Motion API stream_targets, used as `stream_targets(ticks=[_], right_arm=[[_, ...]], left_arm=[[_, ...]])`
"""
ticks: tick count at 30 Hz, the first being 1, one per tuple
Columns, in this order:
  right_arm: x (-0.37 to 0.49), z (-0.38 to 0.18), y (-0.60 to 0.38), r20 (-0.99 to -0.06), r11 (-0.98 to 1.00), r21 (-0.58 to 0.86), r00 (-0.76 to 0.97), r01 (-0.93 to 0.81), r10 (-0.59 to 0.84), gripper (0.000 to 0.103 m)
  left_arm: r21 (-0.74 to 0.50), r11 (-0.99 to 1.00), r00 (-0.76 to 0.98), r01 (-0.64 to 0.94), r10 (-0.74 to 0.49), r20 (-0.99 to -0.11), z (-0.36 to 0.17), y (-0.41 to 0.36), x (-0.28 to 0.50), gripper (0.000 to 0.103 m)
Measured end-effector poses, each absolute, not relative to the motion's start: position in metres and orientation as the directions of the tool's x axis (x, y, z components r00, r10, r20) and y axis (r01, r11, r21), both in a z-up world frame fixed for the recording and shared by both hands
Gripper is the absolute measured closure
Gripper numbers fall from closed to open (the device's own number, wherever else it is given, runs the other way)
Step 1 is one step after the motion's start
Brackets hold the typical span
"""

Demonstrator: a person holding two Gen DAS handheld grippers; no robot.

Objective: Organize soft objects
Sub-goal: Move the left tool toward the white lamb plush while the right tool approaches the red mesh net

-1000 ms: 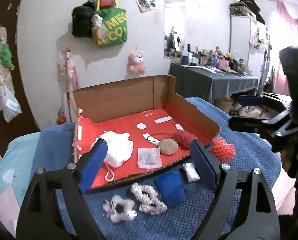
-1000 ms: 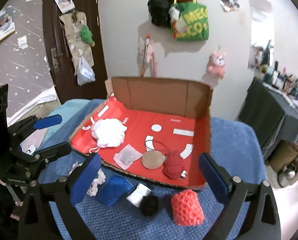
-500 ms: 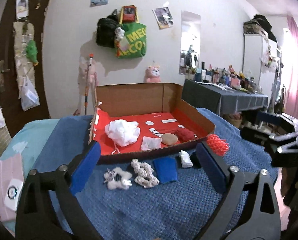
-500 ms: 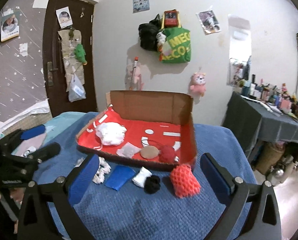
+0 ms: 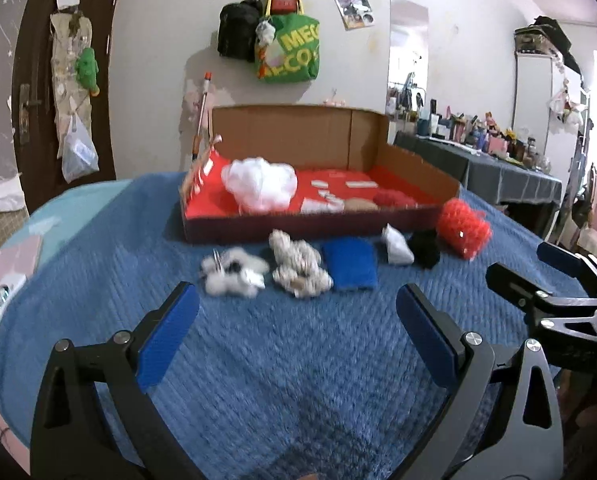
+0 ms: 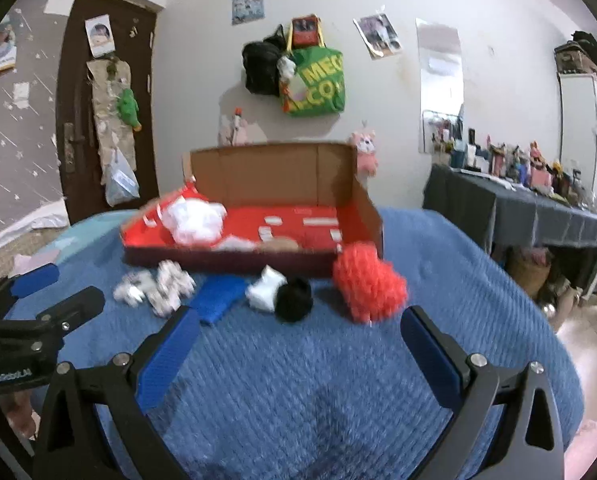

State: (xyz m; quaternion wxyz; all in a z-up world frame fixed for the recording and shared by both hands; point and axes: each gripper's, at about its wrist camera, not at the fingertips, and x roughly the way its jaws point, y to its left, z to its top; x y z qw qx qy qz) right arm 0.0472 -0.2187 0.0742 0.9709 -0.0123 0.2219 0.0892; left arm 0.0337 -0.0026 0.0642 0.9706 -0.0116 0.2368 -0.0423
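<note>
We've got both tools spread wide and empty, left gripper [image 5: 296, 330] and right gripper [image 6: 298, 342], low over the blue blanket [image 6: 298, 392]; the fluffy red mesh pouf [image 6: 368, 282] sits ahead, by the red-lined cardboard tray [image 6: 226, 258], nearer our right

**Where everything's sitting**

Box [image 5: 310, 222] sits on the blanket [image 5: 258, 360], fluffy ball [image 5: 260, 184] inside toward its left. In front, left to right: fuzzy clump [image 5: 232, 272], braided rope [image 5: 298, 266], folded cloth [image 5: 350, 262], small pouch [image 5: 396, 246], pompom [image 5: 424, 246], mesh puff [image 5: 462, 230].
</note>
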Motion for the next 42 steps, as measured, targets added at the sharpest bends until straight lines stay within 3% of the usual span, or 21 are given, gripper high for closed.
stream_targets(ticks=[6,21,42], right_arm=[[0.051,0.044,-0.224,-0.490,0.990,0.039,0.861,-0.133,0.135,0.000],[0.052,0.019,-0.218,-0.529,0.993,0.013,0.842,-0.115,0.104,0.000],[0.064,0.033,-0.221,-0.514,0.996,0.011,0.854,-0.088,0.081,0.000]], left_arm=[[-0.041,0.998,0.870,0.056,-0.068,-0.489,0.044,-0.003,0.037,0.002],[-0.069,0.997,0.844,0.046,-0.076,-0.530,0.029,0.000,0.042,0.002],[-0.068,0.996,0.844,0.055,-0.082,-0.530,0.046,0.007,0.056,0.002]])
